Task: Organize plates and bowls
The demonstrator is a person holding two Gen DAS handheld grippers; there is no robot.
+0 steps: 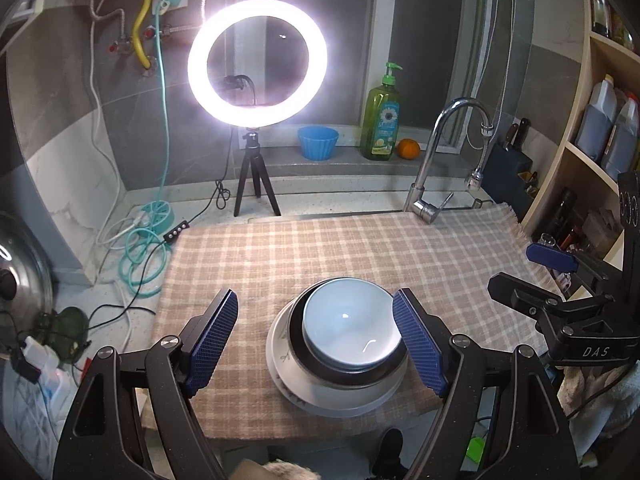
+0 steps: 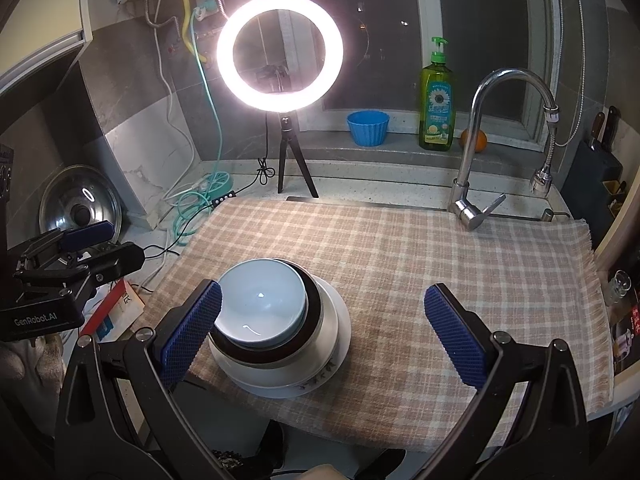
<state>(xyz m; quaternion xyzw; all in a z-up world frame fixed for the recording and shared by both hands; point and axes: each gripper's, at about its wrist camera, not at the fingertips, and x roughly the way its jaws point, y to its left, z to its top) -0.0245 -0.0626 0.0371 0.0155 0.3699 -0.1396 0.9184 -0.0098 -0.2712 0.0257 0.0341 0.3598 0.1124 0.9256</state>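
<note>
Basically stack done on checked cloth [image 1: 320, 248]: white plate [image 1: 288, 384] undermost, near cloth's front edge; dark bowl [image 1: 298, 344] above, pale bowl [image 1: 350, 330] topmost, probably nested loose. Left gripper [image 1: 316, 344], right gripper [image 2: 320, 332] both spread, empty. Risk: pad nudging rim topples stack off cloth's front.

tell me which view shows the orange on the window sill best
The left wrist view. There the orange sits in full view on the sill, between the soap bottle and the tap. In the right wrist view the tap's pipe crosses in front of the orange, so only its two sides show.
</note>
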